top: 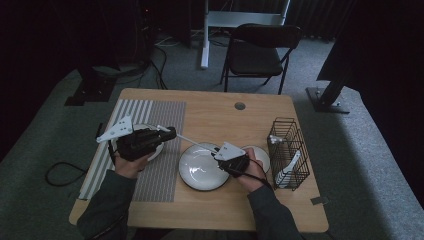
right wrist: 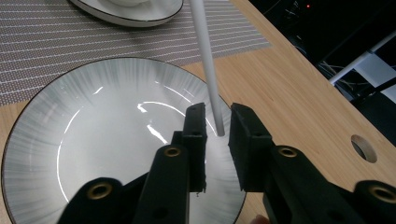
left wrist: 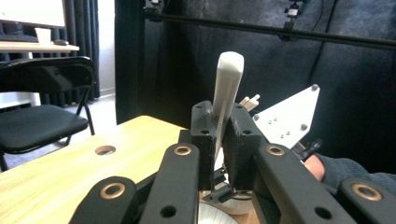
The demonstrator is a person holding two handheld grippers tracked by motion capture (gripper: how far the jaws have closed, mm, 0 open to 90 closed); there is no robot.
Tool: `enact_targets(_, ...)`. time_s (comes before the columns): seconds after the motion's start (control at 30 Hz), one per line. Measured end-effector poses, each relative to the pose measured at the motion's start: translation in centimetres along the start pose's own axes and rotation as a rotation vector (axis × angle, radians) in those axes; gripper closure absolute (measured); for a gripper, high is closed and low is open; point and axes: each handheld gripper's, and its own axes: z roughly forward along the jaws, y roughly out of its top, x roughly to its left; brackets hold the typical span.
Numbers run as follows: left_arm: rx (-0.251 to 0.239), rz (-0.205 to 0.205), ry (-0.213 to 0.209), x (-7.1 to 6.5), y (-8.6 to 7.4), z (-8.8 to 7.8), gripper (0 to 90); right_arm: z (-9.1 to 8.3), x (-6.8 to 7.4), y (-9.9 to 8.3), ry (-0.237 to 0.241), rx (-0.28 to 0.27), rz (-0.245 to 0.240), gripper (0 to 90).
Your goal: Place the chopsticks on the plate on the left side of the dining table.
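Now | left tongs point(top: 167, 134) clamp one white utensil point(top: 192, 143) | right tongs point(top: 218, 152) slack round it | three plates point(top: 200, 172)

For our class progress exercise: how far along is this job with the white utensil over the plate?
Done: one white piece already stands in the wire basket. In hand: the left tool is shut on the white utensil, whose thin end sits between the right tool's open jaws above the plate. Left: the right tool must grip it, probably for the basket.
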Motion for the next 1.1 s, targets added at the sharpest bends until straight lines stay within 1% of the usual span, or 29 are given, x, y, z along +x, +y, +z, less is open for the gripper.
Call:
enact_targets(0.13,-0.013,-0.023,-0.016,0.2,-0.1,-0.1,83.9,0.0,0.1,0.0,0.011,-0.003,-0.011,79.2)
enact_targets(0.23,-0.012,-0.027,-0.020,0.2,-0.2,-0.1,83.9,0.0,0.2,0.0,0.018,-0.005,-0.020,83.0)
enact_targets(0.37,-0.017,-0.029,-0.018,0.3,-0.1,-0.1,83.7,-0.1,0.3,-0.1,0.024,-0.011,-0.046,84.6)
enact_targets(0.47,-0.014,-0.016,0.018,0.3,-0.2,-0.2,81.8,-0.2,0.6,-0.1,0.028,-0.015,-0.069,85.7)
enact_targets(0.57,-0.002,0.011,0.074,0.1,-0.3,-0.2,76.1,-0.2,1.0,-0.1,0.024,-0.015,-0.084,86.6)
enact_targets(0.63,0.012,0.046,0.131,-0.1,-0.3,-0.1,70.9,-0.2,1.1,-0.2,0.020,-0.016,-0.092,87.0)
enact_targets(0.7,0.013,0.065,0.154,-0.4,-0.3,-0.1,68.3,-0.2,1.2,-0.1,0.024,-0.017,-0.095,87.1)
enact_targets(0.73,0.016,0.079,0.174,-0.5,-0.4,-0.1,67.0,-0.2,1.2,-0.1,0.024,-0.016,-0.096,87.1)
enact_targets(0.83,0.032,0.115,0.221,-0.8,-0.5,-0.3,63.0,-0.2,1.2,0.1,0.023,-0.007,-0.094,87.2)
enact_targets(0.87,0.037,0.123,0.231,-0.9,-0.6,-0.4,61.7,-0.2,1.3,0.2,0.023,-0.003,-0.095,87.2)
enact_targets(0.93,0.051,0.145,0.264,-1.1,-0.9,-0.7,60.7,-0.1,1.4,0.3,0.023,0.002,-0.096,87.2)
enact_targets(1.1,0.086,0.164,0.352,-1.3,-2.1,-2.0,59.2,0.1,1.7,0.9,0.027,0.012,-0.103,87.2)
